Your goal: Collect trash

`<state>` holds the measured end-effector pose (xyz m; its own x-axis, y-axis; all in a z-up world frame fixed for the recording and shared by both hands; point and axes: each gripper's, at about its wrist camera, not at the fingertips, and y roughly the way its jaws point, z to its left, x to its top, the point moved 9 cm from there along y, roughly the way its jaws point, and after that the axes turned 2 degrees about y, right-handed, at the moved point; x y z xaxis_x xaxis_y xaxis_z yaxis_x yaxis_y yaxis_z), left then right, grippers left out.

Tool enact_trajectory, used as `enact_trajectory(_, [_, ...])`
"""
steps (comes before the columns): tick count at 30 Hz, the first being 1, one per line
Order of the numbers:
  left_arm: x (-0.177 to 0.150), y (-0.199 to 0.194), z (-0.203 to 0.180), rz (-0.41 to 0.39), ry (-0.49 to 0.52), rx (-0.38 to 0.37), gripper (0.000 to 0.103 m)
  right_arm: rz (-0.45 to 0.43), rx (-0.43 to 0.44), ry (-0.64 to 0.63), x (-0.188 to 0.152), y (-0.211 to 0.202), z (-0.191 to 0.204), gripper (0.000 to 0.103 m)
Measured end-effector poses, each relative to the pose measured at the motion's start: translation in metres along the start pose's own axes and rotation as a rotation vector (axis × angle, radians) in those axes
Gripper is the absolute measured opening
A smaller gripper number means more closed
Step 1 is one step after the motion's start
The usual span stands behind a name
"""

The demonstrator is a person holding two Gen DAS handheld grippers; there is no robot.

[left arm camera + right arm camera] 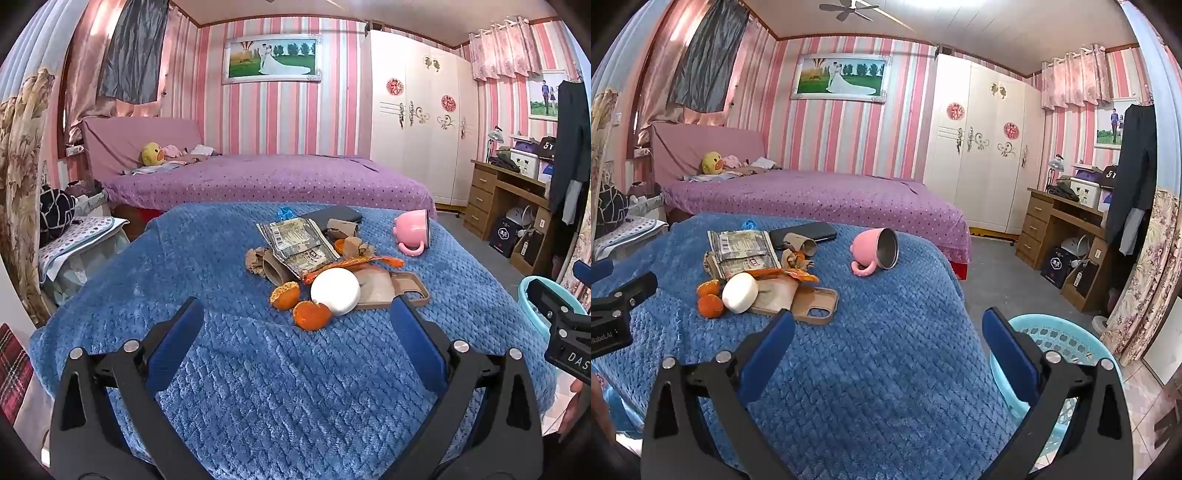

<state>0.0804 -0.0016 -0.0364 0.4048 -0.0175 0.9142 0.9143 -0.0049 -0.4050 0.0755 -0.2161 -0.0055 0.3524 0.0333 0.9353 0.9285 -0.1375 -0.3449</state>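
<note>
A heap of litter lies on the blue blanket [221,369]: orange peels [312,314] [710,305], a grey snack wrapper [299,240] [742,245], an orange wrapper [354,264] [786,275], cardboard tubes [341,227] [799,243] and crumpled brown paper [256,260]. A white round block [335,290] [740,292] rests on a tan phone case [402,291] [812,306]. My left gripper [297,319] hangs open just short of the peels, with nothing between its fingers. My right gripper [888,325] is open over bare blanket, to the right of the heap.
A pink mug [412,230] [875,254] lies on its side at the right of the blanket. A black phone [803,233] sits behind the litter. A light blue plastic basket [1056,339] [532,295] stands on the floor at the blanket's right edge. Beyond are a purple bed, a wardrobe and a desk.
</note>
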Motion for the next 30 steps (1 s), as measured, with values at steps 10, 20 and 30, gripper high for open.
enact_trajectory(10, [0.0, -0.0001, 0.0004, 0.0, -0.001, 0.0, 0.098, 0.006, -0.003, 0.003, -0.0055, 0.0053, -0.0052, 0.099])
enact_trajectory(20, [-0.0021, 0.0045, 0.0016, 0.007, -0.005, 0.003, 0.098, 0.011, -0.007, 0.002, -0.0051, 0.0049, -0.0056, 0.099])
enact_trajectory(30, [-0.0027, 0.0054, 0.0018, 0.008, -0.007, 0.003, 0.098, 0.012, -0.008, 0.001, -0.005, 0.0049, -0.0061, 0.099])
